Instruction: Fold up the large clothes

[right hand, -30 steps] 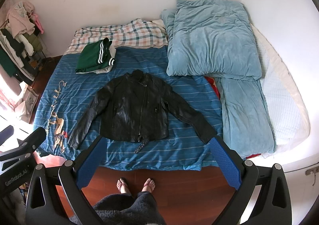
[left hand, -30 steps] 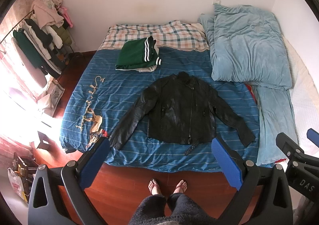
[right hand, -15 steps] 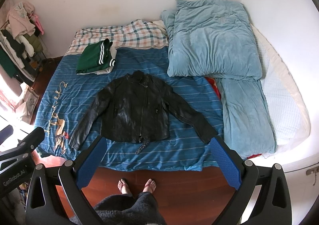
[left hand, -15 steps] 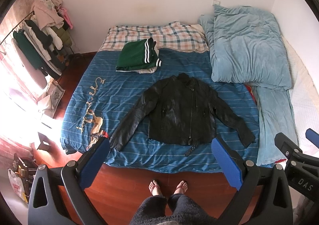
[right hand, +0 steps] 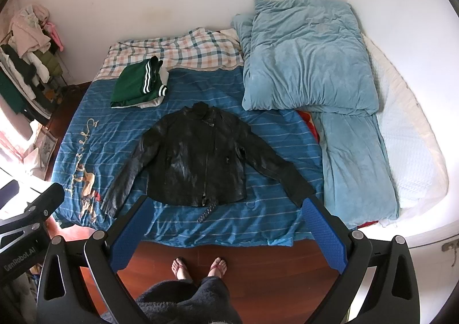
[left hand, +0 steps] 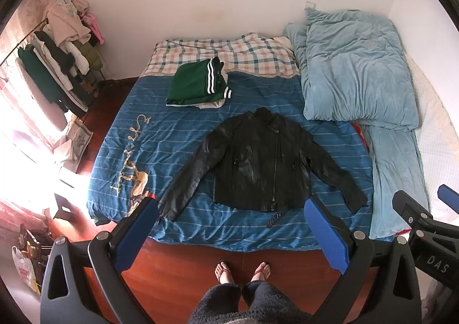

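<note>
A black leather jacket lies flat and face up on the blue striped bed cover, sleeves spread out, a belt strap hanging at its hem. It also shows in the right wrist view. My left gripper is open and empty, held high above the floor at the bed's foot. My right gripper is open and empty too, beside it on the right. Both are well short of the jacket.
A folded green garment lies behind the jacket near a plaid pillow. A light blue duvet fills the bed's right side. A clothes rack stands at left. My feet are on the wooden floor.
Both views have drifted slightly back and up from the bed. The jacket has not moved and both grippers stay open.
</note>
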A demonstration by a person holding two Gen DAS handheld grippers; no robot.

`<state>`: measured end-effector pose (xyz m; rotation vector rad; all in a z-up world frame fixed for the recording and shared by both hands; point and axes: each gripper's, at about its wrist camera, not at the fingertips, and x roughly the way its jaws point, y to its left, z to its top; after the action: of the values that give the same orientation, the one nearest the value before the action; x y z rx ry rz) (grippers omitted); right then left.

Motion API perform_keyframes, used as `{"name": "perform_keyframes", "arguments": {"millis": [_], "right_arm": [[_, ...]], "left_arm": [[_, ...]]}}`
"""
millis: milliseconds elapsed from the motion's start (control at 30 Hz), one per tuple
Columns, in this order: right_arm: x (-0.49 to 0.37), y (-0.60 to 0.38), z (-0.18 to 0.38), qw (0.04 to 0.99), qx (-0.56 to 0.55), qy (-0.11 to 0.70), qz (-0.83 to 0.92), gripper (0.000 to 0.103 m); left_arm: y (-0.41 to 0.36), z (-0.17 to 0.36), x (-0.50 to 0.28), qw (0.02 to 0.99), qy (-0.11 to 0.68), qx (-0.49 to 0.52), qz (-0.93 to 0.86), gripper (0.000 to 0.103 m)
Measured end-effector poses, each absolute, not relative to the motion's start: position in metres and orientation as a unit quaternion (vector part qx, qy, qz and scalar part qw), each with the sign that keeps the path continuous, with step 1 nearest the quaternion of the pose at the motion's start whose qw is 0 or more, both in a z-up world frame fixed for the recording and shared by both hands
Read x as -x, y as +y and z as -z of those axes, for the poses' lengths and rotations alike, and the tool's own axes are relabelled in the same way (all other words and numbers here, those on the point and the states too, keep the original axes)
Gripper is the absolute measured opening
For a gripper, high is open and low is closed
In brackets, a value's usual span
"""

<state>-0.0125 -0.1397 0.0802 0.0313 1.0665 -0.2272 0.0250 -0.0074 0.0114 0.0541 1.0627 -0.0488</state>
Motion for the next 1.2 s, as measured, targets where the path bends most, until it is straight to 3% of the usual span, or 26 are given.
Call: {"name": "perform_keyframes", "arguments": {"millis": [367, 600, 900, 1067, 1200], "right_arm": [[0.006, -0.143, -0.074, 0.862, -0.058, 0.496, 0.09, 0.103], [-0.022, -0.188, -0.018, 0.855, -0.135, 0.473, 0.161, 0.103], [-0.06, -0.34, 0.156, 0.778, -0.307, 0.486, 0.256, 0.099], [-0.075, -0.427, 0.292, 0.714, -0.423, 0.487, 0.272, 0.076], [-0.071, -0.484, 0.401, 0.655, -0.523, 0.459, 0.294, 0.074]], "left_arm": [[-0.013, -0.017, -0.044, 0.866, 0.498, -0.031, 0.024, 0.103], [-0.019, 0.01, -0.099, 0.901, 0.429, -0.07, 0.006, 0.103], [-0.065, 0.152, -0.193, 0.877, 0.47, -0.096, -0.016, 0.103], [-0.103, 0.243, -0.244, 0.85, 0.507, -0.136, -0.047, 0.103], [-0.13, 0.328, -0.274, 0.815, 0.562, -0.132, -0.051, 0.103]]}}
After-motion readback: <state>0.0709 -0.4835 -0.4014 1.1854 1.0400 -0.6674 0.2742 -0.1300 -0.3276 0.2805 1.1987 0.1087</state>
